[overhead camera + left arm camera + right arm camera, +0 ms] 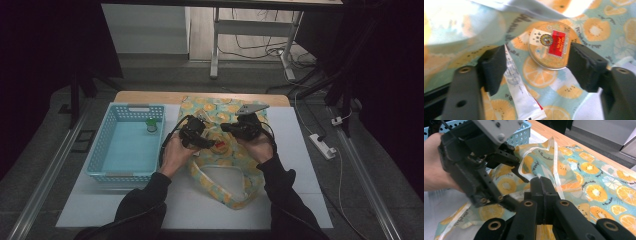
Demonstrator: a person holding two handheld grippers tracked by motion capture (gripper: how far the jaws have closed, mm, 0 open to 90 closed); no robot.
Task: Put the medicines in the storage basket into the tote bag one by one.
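A fabric bag (222, 175) printed with orange slices lies mid-table, its mouth toward me. Inside it a round tin (547, 45) with a red and white label rests on the cloth, with a white sachet (520, 92) beside it. My left gripper (537, 51) stands open around the tin, and its pads are clear of the tin's rim. In the high view the left gripper (209, 143) reaches into the bag from the left. My right gripper (541, 180) is shut on the bag's white-trimmed edge (555, 167) and holds it raised; it shows as the right gripper (227, 127) over the bag.
A light blue basket (100, 150) stands to the left with a small green-lidded item (151, 125) in its far corner. The white mat (300, 165) lies under everything. A power strip (322, 145) and cables lie on the floor to the right.
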